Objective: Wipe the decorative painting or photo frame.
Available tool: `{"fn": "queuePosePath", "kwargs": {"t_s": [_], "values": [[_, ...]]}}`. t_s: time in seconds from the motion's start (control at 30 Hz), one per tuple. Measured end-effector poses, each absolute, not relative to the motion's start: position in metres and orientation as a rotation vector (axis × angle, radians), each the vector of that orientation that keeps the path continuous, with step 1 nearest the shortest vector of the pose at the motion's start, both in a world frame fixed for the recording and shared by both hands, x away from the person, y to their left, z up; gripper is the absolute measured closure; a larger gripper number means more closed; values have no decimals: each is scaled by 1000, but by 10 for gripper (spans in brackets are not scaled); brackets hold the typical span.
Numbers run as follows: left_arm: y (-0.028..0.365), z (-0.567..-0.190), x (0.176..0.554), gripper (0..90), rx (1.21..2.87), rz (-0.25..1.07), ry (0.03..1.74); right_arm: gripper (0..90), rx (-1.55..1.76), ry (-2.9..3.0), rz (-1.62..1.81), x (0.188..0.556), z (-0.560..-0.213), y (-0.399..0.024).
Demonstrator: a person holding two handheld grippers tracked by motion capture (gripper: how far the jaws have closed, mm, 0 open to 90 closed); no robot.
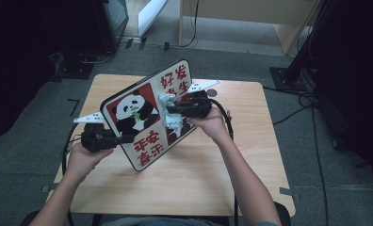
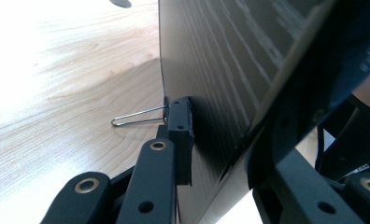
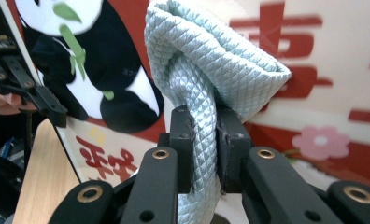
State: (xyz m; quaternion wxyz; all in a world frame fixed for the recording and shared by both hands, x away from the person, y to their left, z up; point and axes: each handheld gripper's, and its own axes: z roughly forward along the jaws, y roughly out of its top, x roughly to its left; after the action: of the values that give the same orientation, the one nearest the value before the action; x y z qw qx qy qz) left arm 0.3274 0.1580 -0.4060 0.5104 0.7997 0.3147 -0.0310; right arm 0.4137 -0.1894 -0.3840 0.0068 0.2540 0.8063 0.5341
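Note:
A flat board point(image 1: 144, 113) with a panda picture and red characters stands tilted on its lower corner over the wooden table point(image 1: 189, 174). My left gripper point(image 1: 124, 138) is shut on its lower left edge. In the left gripper view the board's dark back point(image 2: 220, 60) sits between the pads point(image 2: 181, 133). My right gripper point(image 1: 171, 111) is shut on a bunched pale blue-grey cloth point(image 1: 174, 121), which lies against the board's printed face. The right gripper view has the quilted cloth point(image 3: 211, 70) pinched between both jaws of the right gripper point(image 3: 204, 126), with the panda point(image 3: 103, 70) behind it.
A thin wire loop point(image 2: 136, 116) sticks out from the board's edge beside my left pad. The table's far and near parts are bare wood. Grey carpet, cables point(image 1: 312, 108) and dark stands point(image 1: 297, 66) surround the table. The left gripper's jaw point(image 3: 47, 105) is at the left in the right gripper view.

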Motion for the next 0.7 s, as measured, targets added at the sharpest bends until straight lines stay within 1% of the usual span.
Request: {"fn": "queuePosePath", "kwargs": {"t_s": [0.7], "values": [[158, -406, 327, 752, 1931, -81, 756, 795, 873, 2561, 1588, 403, -422, -198]]}}
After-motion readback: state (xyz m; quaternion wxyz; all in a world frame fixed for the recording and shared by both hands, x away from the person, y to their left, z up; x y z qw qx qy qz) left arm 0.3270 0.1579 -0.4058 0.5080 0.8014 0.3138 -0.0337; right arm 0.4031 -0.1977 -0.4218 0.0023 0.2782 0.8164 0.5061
